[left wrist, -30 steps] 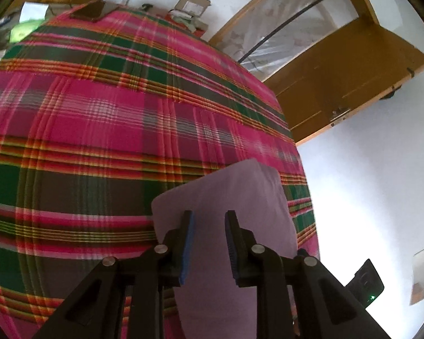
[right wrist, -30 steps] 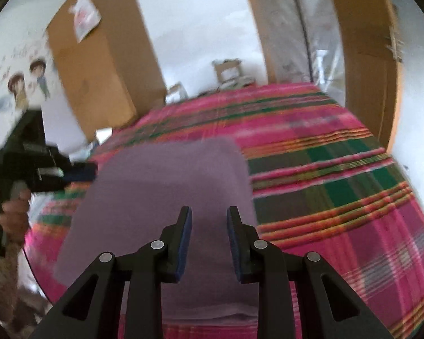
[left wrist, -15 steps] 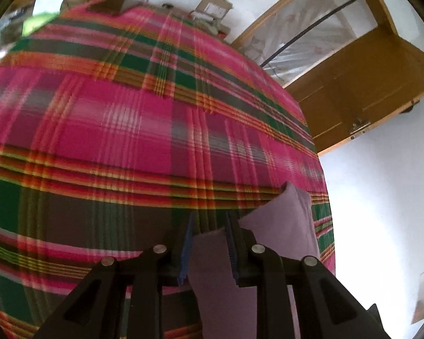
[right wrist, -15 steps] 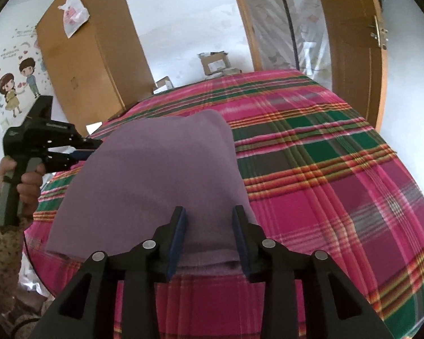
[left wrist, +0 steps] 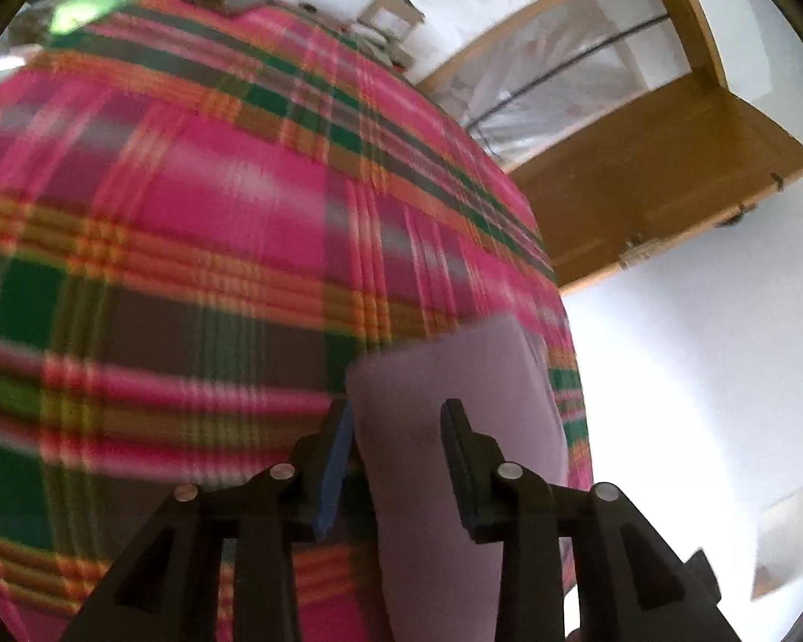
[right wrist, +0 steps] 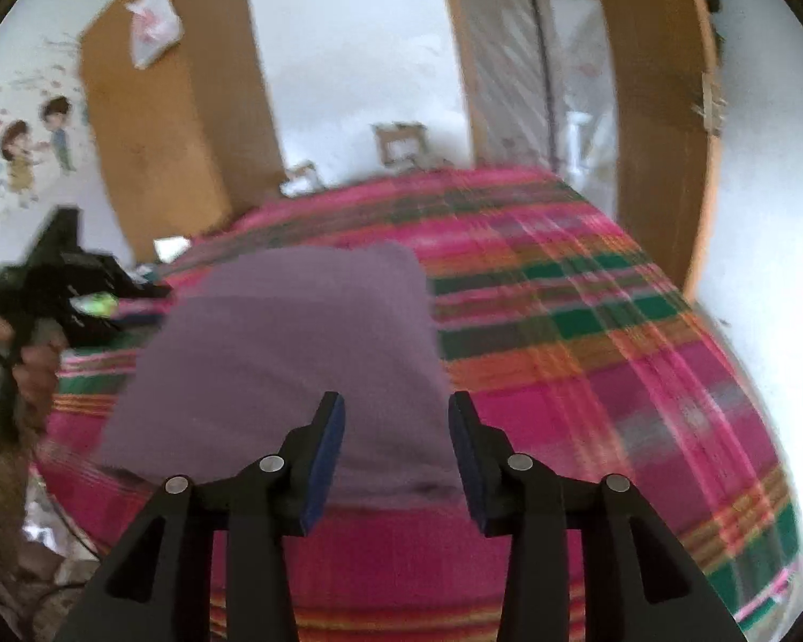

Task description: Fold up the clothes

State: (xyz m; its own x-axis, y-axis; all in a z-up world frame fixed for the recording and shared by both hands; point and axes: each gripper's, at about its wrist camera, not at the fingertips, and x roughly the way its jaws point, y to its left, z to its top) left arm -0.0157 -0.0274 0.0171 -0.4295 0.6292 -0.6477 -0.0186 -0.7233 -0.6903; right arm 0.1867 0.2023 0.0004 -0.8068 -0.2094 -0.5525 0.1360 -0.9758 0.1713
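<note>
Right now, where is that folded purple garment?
The folded purple garment lies on the pink-and-green plaid bedspread near its front edge, just ahead of the right claw, with the left claw at its other side.

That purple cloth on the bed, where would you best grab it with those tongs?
Probably by a near corner of the purple cloth, coming in low from the bed's near edge. It lies flat and folded on the plaid bedspread, so only its layered rim offers an edge to pinch. Both the right tongs and the left tongs are open.
</note>
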